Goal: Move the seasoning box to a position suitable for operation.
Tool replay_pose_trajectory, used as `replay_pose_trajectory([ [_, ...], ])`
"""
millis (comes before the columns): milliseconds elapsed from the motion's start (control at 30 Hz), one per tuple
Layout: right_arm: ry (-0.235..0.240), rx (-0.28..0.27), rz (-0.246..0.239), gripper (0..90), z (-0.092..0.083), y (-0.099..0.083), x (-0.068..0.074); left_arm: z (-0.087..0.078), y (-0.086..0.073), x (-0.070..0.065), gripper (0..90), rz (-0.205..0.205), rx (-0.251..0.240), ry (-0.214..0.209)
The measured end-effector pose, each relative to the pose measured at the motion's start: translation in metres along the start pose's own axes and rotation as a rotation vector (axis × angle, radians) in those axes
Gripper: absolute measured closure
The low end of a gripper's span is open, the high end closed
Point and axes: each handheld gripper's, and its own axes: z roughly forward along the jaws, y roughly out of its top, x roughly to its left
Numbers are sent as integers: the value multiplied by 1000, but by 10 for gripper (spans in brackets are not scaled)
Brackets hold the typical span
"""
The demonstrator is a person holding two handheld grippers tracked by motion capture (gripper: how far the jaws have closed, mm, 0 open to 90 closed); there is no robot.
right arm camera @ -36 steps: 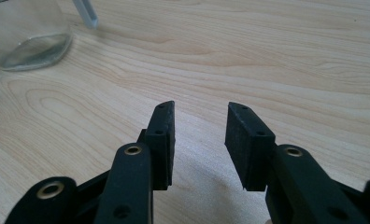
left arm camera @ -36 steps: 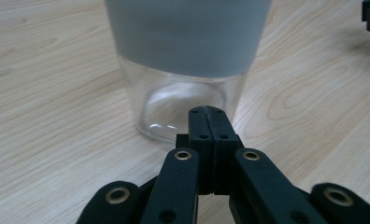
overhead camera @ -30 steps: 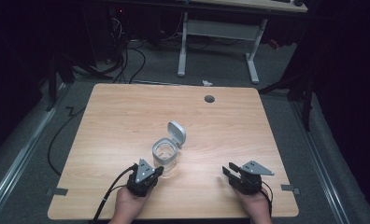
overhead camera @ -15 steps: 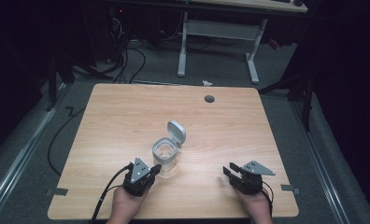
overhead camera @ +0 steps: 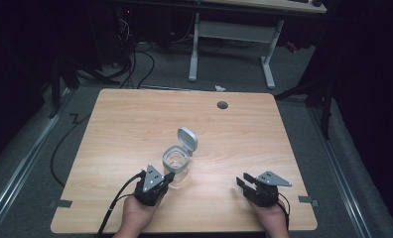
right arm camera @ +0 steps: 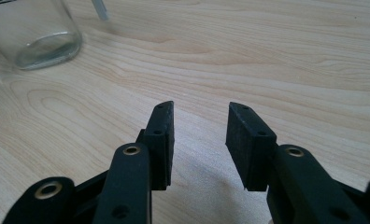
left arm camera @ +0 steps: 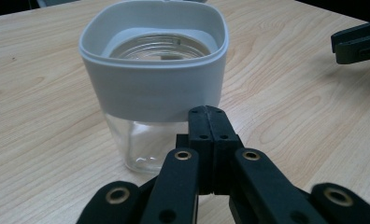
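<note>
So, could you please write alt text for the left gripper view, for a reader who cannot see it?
A clear glass jar with a grey square collar around its open mouth stands on a light wooden table, just beyond the left gripper, whose two black jaws are pressed shut. The tips of the right gripper show at the upper right.

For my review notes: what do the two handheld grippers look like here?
Both the left gripper and the right gripper are matte black, with jointed links fixed by brass-coloured rivets and flat rectangular fingers. Each carries a grey three-cornered plate on top. A black cable trails from the left one. No sleeves are visible.
</note>
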Motion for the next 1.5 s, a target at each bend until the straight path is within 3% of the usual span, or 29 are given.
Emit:
replay_pose_trajectory([
  [300, -1, 1, 2, 625, 0, 0, 1, 18, -2, -9, 900, 4, 18, -18],
  [467, 2, -3, 6, 622, -1, 0, 0, 12, -4, -13, 900, 22, 17, -36],
  [600, 7, -3, 12, 622, -1, -1, -1, -4, 0, 6, 900, 24, -11, 14],
  [700, 6, -3, 11, 621, -2, -1, -1, -7, 10, 29, 900, -8, -33, 77],
  [800, 9, -2, 8, 620, -1, 0, 0, 4, 21, 52, 900, -6, -55, 136],
  [900, 12, -7, 1, 619, 0, 2, 3, 21, 25, 63, 900, -11, -52, 157],
  [1100, 24, 2, 0, 620, 1, 1, 4, 39, 21, 57, 900, -18, -47, 134],
  [1500, 47, 10, 22, 620, 1, 0, 2, 22, 9, 33, 900, -15, -46, 79],
])
